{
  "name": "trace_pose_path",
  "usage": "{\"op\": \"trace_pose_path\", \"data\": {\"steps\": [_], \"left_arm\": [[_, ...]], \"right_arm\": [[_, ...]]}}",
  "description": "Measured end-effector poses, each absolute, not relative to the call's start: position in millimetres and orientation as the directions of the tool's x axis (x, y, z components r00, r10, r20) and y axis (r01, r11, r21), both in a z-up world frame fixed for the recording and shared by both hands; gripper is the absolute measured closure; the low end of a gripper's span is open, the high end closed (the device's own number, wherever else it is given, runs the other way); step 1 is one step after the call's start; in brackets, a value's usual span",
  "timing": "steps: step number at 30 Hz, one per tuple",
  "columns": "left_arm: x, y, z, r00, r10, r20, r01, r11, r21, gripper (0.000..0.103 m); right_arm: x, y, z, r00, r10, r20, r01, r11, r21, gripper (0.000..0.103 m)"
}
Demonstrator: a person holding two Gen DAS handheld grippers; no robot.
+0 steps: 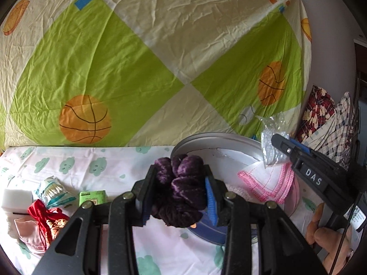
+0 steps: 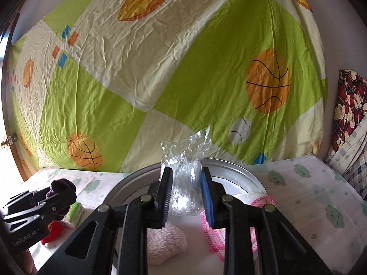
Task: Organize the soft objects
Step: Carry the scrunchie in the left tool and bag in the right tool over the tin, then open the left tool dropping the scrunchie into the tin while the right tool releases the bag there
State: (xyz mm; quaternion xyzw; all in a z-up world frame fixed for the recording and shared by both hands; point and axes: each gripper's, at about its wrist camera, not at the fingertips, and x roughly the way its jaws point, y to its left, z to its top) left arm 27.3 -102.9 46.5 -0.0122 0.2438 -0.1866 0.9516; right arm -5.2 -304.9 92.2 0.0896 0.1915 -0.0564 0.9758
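Note:
My left gripper (image 1: 179,192) is shut on a dark purple velvet scrunchie (image 1: 181,190), held above the near rim of a round metal tray (image 1: 206,139). My right gripper (image 2: 186,194) is shut on a crumpled clear plastic bag (image 2: 183,171), held over the same metal tray (image 2: 231,169). In the left wrist view the right gripper (image 1: 282,151) shows at the right with the plastic bag (image 1: 271,142), a hand on its handle. In the right wrist view the left gripper (image 2: 58,197) shows at the left with the scrunchie (image 2: 63,189). Inside the tray lie a white cloth with pink crochet edging (image 1: 268,181) and a fluffy pale pink piece (image 2: 165,243).
Left of the tray on the cloud-print sheet (image 1: 91,167) lie a red drawstring pouch (image 1: 45,217), a pink cloth (image 1: 29,233), a white block (image 1: 17,197), a packaged brush (image 1: 52,190) and a green box (image 1: 93,197). A green basketball-print sheet (image 1: 137,57) hangs behind. Plaid bedding (image 1: 321,119) is stacked at the right.

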Motion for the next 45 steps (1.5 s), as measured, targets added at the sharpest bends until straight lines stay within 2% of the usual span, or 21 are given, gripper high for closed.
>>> {"op": "trace_pose_path", "data": {"steps": [16,37,39,40,42,44,45], "left_arm": [[71.0,-173.8,28.6,0.784,-0.367,-0.501,0.37,0.924,-0.098,0.066],[103.1,-189.4,2.1,0.769,-0.31,-0.559,0.33,0.941,-0.068,0.066],[104.2,-189.2,1.1,0.768,-0.302,-0.565,0.324,0.944,-0.064,0.059],[104.7,-188.6,0.7,0.767,-0.299,-0.567,0.322,0.945,-0.063,0.054],[105.1,-187.7,0.3,0.766,-0.291,-0.573,0.313,0.948,-0.062,0.033],[102.8,-184.6,2.7,0.775,-0.284,-0.565,0.3,0.952,-0.067,0.01],[100.9,-183.4,5.6,0.783,-0.273,-0.559,0.289,0.955,-0.063,0.005]], "right_arm": [[19.6,-335.7,62.9,0.864,-0.156,-0.478,0.223,0.971,0.085,0.076],[33.7,-337.0,50.6,0.835,-0.145,-0.532,0.218,0.973,0.077,0.076],[32.7,-337.3,51.0,0.84,-0.138,-0.525,0.214,0.973,0.087,0.076],[31.7,-337.3,51.5,0.843,-0.134,-0.521,0.212,0.973,0.095,0.072],[30.5,-338.7,53.3,0.845,-0.13,-0.519,0.217,0.97,0.109,0.065],[25.6,-341.1,56.8,0.856,-0.138,-0.499,0.233,0.963,0.133,0.037],[22.2,-342.3,58.7,0.863,-0.149,-0.483,0.244,0.959,0.141,0.034]]}}
